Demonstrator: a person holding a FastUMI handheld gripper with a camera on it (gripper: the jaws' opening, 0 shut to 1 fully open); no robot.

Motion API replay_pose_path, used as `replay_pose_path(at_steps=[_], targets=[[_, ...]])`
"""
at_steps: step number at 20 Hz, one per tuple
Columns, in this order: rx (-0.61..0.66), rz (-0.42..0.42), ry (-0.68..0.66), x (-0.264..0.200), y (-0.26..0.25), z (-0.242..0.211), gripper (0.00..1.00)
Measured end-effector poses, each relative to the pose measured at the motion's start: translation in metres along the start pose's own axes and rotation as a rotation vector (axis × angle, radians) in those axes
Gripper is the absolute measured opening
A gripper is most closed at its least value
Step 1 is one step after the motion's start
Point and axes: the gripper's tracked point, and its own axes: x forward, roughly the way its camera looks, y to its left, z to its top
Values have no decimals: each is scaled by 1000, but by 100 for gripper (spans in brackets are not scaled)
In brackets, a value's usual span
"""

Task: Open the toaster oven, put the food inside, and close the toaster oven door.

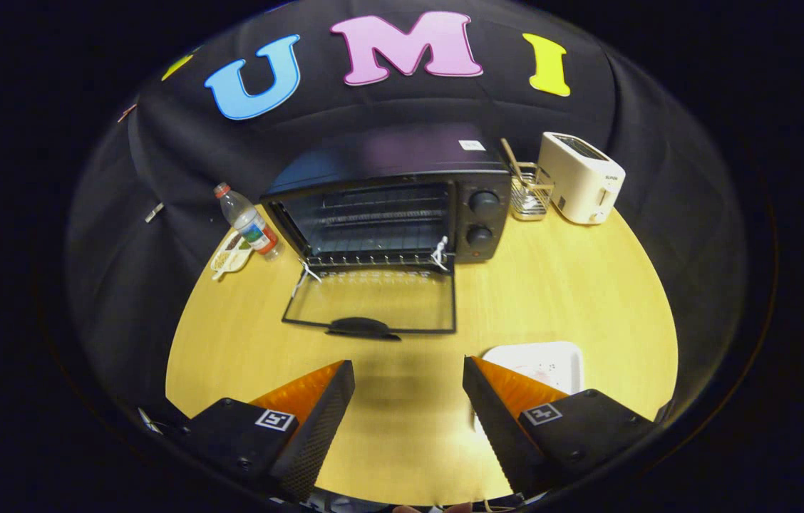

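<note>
Oven (388, 206) sits at 12 o'clock from the tool (409, 385), well beyond it at the back of the tabletop (573, 285), w/ its door (372, 303) already dropped flat toward the tool, handle (363, 326) nearest. Racks inside look bare, so the step in hand is prob. fetching the food. A white tray (541, 360) lies just ahead of the right finger, at approx 2 o'clock, partly hidden behind it; can't tell what's on it. Tool is open, fingers wide apart, nothing between them. To do it well: swing to 2 o'clock, come in low over the tray rim, close on the food only, then lift clear of the door handle before going in over the glass. Around the oven: bottle (249, 221) and a small dish (227, 255) at 10 o'clock, wire rack (530, 194) and toaster (580, 178) at 1 o'clock, all well apart from the path.
</note>
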Motion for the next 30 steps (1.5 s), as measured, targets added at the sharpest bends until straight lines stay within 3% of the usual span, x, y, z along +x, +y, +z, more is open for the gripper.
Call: replay_pose_path(at_steps=[5,10,17,21,23,24,26,30], targets=[[66,-22,154,-9,-87,-8,99],[57,-50,281,17,-161,-29,99],[101,-45,388,71,-209,-61,98],[65,-51,422,93,-216,-77,74],[77,-59,442,99,-217,-85,56],[80,-76,441,101,-222,-86,37],[82,-52,454,96,-221,-78,18],[148,65,452,97,-221,-87,5]])
